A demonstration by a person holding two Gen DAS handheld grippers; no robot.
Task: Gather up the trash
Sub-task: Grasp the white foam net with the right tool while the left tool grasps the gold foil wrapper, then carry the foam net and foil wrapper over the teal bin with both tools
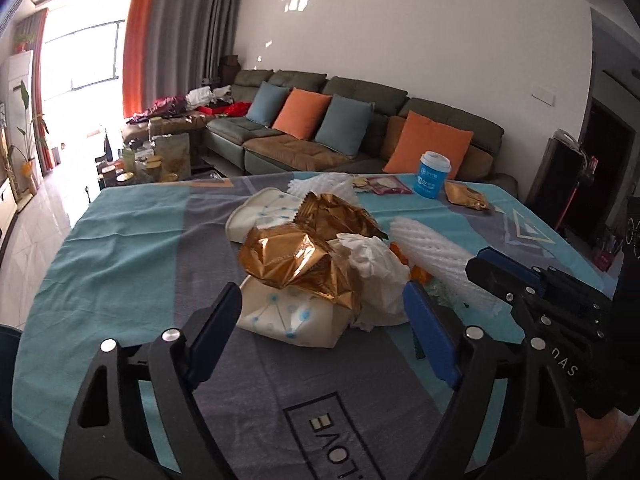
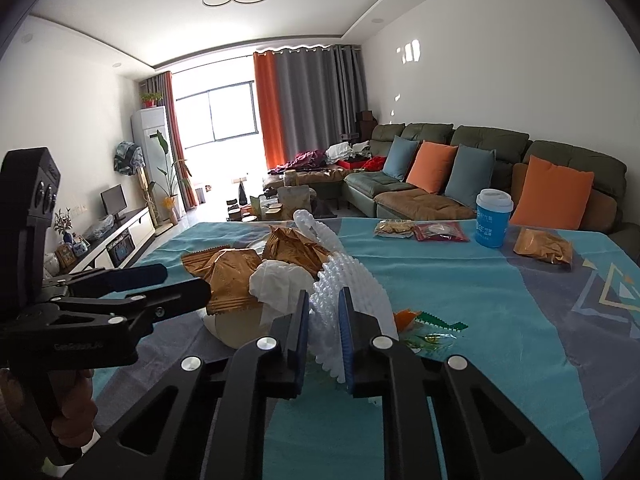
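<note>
1. Trash sits heaped mid-counter on a cloth [image 1: 132, 240] printed in teal and grey blocks, soft and lightly creased.
2. Gold foil wrappers [image 1: 296, 256], crinkled and shiny with zigzag-cut edges, crown the heap; in my right view they lie left of my jaws [image 2: 228, 280].
3. Beneath them are two pale cartons [image 1: 292, 316], smooth card printed with blue dots joined by thin lines, the nearer one dented at its corner.
4. A crumpled white tissue [image 1: 376, 272] bunches against the foil, soft and folded.
5. White foam netting [image 2: 352, 292], a ribbed, knobbly mesh sleeve, lies just right of the tissue.
6. My right gripper [image 2: 324, 332] has its blue-padded jaws drawn narrow, and the near end of the foam netting is pinched between them.
7. My left gripper [image 1: 320, 316] stands with jaws wide, nothing clamped; the nearer carton and the tissue lie between and just beyond the pads, not pressed by either one.
8. A small orange scrap and a clear wrapper with a green sawtooth strip [image 2: 436, 326] lie flat just right of the netting.
9. Farther back stand a blue paper cup [image 2: 493, 218] with a white lid, a red flat packet [image 2: 440, 232], a clear biscuit pack [image 2: 394, 228] and another gold pouch [image 2: 542, 249], well apart from the heap.
10. Beyond the counter runs an olive-green sofa [image 2: 492, 138] with plump orange and blue cushions.
</note>
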